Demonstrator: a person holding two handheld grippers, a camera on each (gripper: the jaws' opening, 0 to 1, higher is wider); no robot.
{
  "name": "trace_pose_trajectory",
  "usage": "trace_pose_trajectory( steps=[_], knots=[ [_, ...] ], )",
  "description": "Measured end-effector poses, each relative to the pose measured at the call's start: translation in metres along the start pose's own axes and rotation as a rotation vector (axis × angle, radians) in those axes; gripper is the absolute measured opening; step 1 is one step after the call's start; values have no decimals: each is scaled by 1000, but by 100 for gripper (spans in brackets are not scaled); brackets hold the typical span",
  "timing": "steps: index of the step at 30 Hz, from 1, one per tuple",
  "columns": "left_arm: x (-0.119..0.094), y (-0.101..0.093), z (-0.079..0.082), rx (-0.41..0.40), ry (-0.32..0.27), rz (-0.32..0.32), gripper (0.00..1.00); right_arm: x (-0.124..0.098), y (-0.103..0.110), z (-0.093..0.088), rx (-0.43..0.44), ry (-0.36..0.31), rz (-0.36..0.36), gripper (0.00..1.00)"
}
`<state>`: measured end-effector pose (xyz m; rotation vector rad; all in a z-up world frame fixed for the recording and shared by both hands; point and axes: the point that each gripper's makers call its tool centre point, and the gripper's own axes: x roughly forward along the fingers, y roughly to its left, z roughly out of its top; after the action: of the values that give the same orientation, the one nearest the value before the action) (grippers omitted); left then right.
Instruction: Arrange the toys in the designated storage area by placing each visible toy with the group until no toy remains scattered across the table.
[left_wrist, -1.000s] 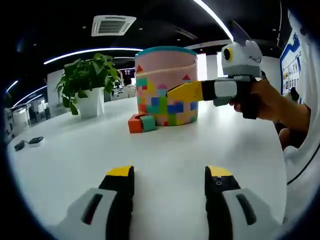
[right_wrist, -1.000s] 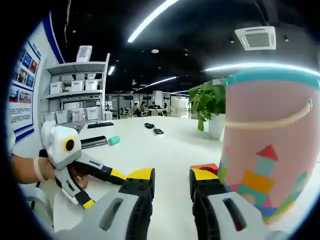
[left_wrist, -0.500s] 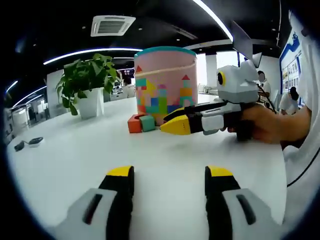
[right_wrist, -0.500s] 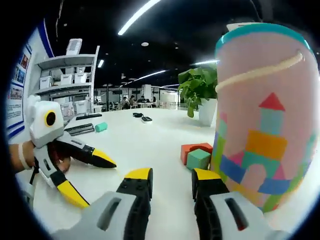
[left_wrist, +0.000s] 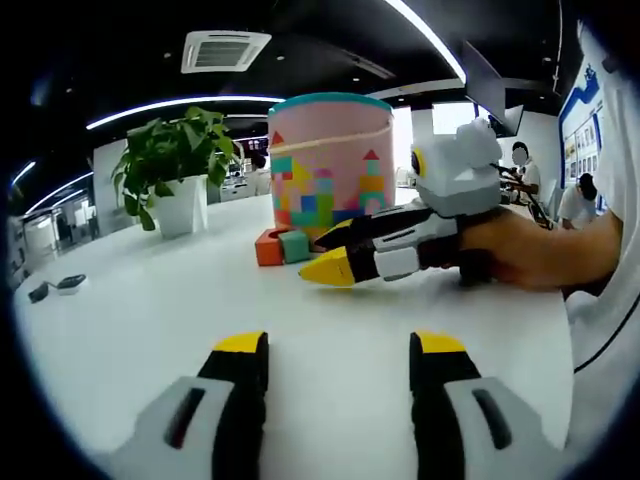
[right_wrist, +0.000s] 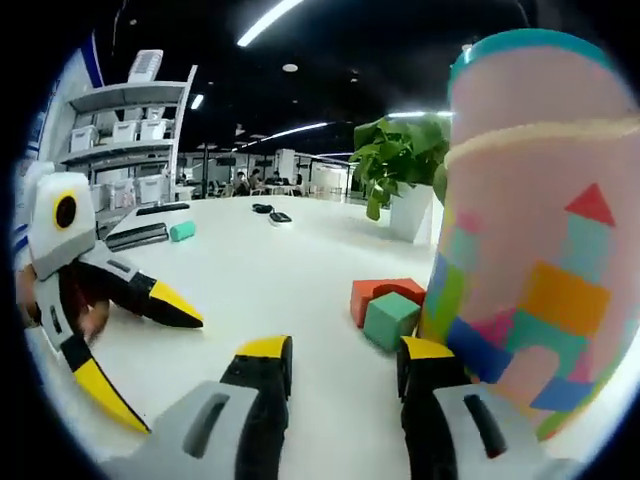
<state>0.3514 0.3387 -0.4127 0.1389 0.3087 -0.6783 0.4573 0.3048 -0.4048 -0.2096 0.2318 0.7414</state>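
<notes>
Two grippers are in play, and both have their yellow-tipped jaws spread apart with nothing between them. In the left gripper view, the left gripper (left_wrist: 338, 350) hovers low over the white table (left_wrist: 150, 320), jaws pointing toward the bucket. The right gripper (left_wrist: 330, 250) enters that view from the right, held in a hand (left_wrist: 525, 250), its jaws parted and aimed leftward just above the tabletop, in front of the bucket. In the right gripper view, the right gripper (right_wrist: 342, 355) sits close beside the bucket's wall, and the left gripper (right_wrist: 135, 340) shows at the left edge, jaws wide, one tip near the table.

Two toy blocks lie on the table: an orange-red block (right_wrist: 380, 297) and a green block (right_wrist: 391, 320), touching each other and resting just beside the base of the bucket. One tall pink bucket (right_wrist: 530, 250), with a teal rim, a rope handle and a printed pattern of coloured shapes, stands upright; what is inside it cannot be seen.

One potted plant (left_wrist: 175, 165) in a white pot stands farther back on the table. One small teal cylinder (right_wrist: 182, 231) lies far off on the table near a dark keyboard (right_wrist: 140, 235), well apart from the blocks.
</notes>
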Motion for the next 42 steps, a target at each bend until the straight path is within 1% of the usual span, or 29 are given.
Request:
trace_pose_trajectory(
  steps=[2,6,16,23,28,30,33,34,37,40,42],
  knots=[
    [0,0,0,0,0,-2,58,3,-1,0,-6,5,-6,51],
    [0,-1,0,1,0,-6,57,9,-1,0,-16,11,-7,53],
    [0,-1,0,2,0,-6,57,22,1,0,-39,29,13,54],
    [0,-1,0,3,0,-7,57,34,3,6,-46,22,31,54],
    [0,-1,0,3,-1,-7,57,39,1,10,-26,10,40,49],
    [0,-1,0,3,-1,-7,57,41,1,10,-31,8,41,48],
    [0,-1,0,2,-2,-7,57,46,0,12,-30,4,47,42],
    [0,-1,0,2,-3,-8,57,48,-1,13,-26,4,47,39],
    [0,-1,0,2,-3,-8,57,54,-4,14,-2,11,35,32],
    [0,0,0,2,-2,-7,57,58,-4,14,12,25,20,33],
    [0,0,0,2,-1,-5,57,60,-2,12,-3,37,10,34]
  ],
)
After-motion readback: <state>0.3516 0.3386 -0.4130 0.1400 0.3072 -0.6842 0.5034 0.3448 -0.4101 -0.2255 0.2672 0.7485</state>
